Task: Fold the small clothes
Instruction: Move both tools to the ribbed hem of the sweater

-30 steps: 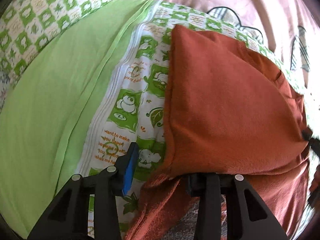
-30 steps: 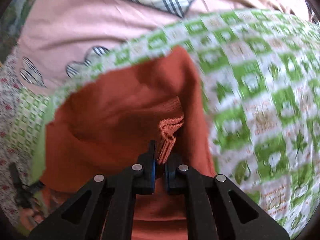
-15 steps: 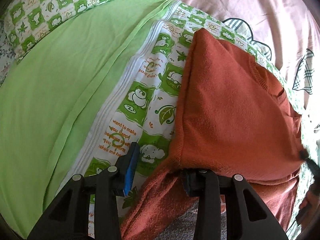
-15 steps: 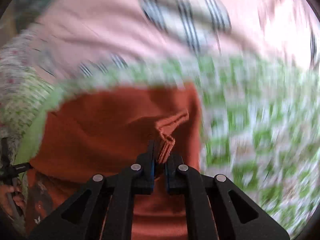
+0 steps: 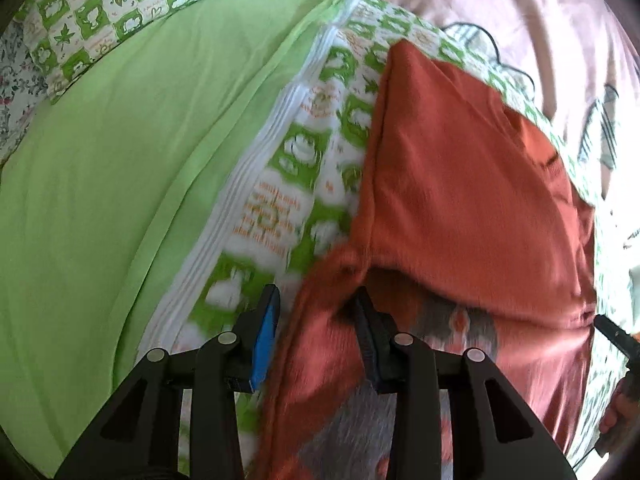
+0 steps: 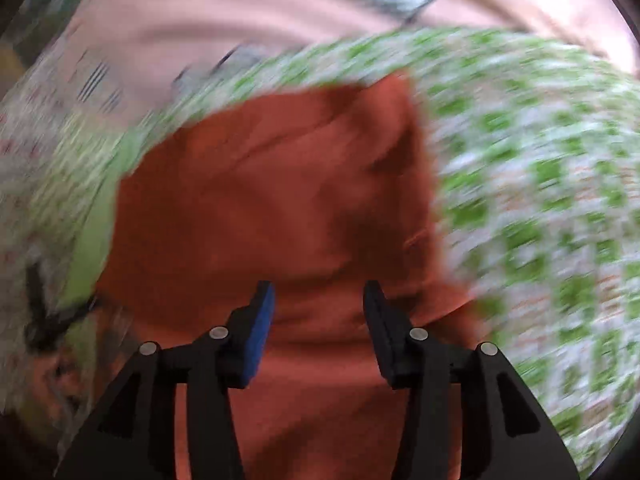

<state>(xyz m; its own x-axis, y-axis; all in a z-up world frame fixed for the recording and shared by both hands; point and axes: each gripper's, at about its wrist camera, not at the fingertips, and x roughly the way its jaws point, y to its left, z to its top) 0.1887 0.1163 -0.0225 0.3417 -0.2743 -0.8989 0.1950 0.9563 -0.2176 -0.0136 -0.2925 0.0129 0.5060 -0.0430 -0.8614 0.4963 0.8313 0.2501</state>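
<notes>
A rust-orange knit sweater (image 5: pixel 460 184) lies folded on the bed, with a grey print showing on its lower layer. My left gripper (image 5: pixel 316 296) is open at the sweater's near left corner. The lower layer's edge lies between its fingers, and its right finger sits under the lifted edge of the folded flap. In the blurred right wrist view the sweater (image 6: pixel 280 184) fills the middle. My right gripper (image 6: pixel 318 288) hovers over it with its jaws opening and nothing pinched between the pads. Its black tip (image 5: pixel 616 336) and a hand show at the left wrist view's right edge.
The sweater rests on a green-and-white checked bed cover (image 5: pixel 304 148) with frog and leaf prints. A plain lime-green sheet (image 5: pixel 120 160) spreads to the left. Pink fabric with striped heart shapes (image 5: pixel 520 12) lies beyond. Floral cloth (image 5: pixel 16 80) shows at the far left.
My right gripper let go of the ribbed cuff it pinched and its jaws spread apart. The right view swung and blurred. My left gripper shifted, and the flap's corner lifted at its right finger.
</notes>
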